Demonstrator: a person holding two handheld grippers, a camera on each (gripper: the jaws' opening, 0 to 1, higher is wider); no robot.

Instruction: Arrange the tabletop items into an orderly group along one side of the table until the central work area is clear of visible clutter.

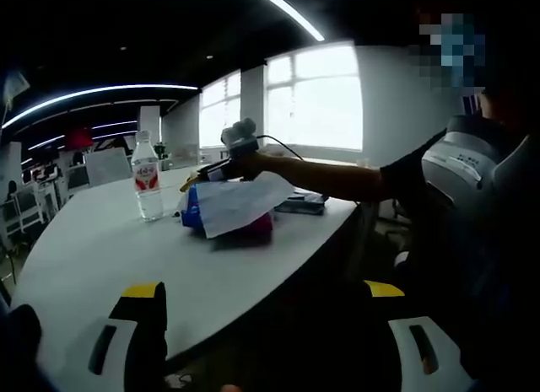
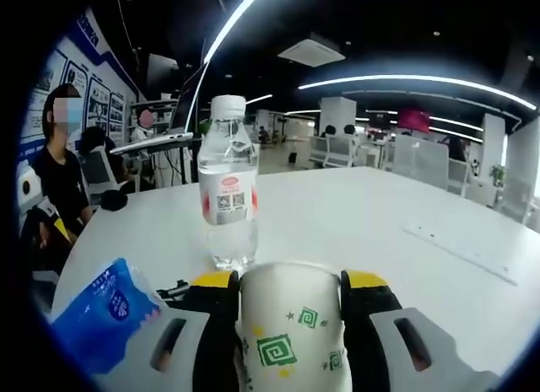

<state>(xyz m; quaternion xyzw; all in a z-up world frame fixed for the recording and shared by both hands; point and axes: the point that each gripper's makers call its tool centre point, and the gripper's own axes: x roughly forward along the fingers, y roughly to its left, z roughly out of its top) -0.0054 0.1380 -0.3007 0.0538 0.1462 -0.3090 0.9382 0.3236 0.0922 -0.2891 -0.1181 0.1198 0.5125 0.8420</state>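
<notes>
In the right gripper view, a blue tissue pack [image 2: 105,312] lies just left of the right gripper [image 2: 291,320], whose yellow-tipped jaws are clamped on a white paper cup [image 2: 291,333] printed with green square spirals; the cup sits between the jaws and touches both. Directly ahead of the cup, near the jaw tips, a clear water bottle [image 2: 228,185] with a white cap and red label stands upright on the white table [image 2: 396,206]. Seated people and a laptop occupy the far left edge beyond the table. In the left gripper view, the left gripper [image 1: 266,303] hangs over the near table edge [image 1: 101,240] with its jaws spread wide and nothing between them. Well ahead of it and left of centre stands the same water bottle [image 1: 148,185]; just right of the bottle lie the blue pack [image 1: 191,208], a loose white sheet [image 1: 240,202] draped over a dark red item, and a dark flat object behind. This view also shows the person's sleeve and forearm [image 1: 337,177] reaching in from the right.
</notes>
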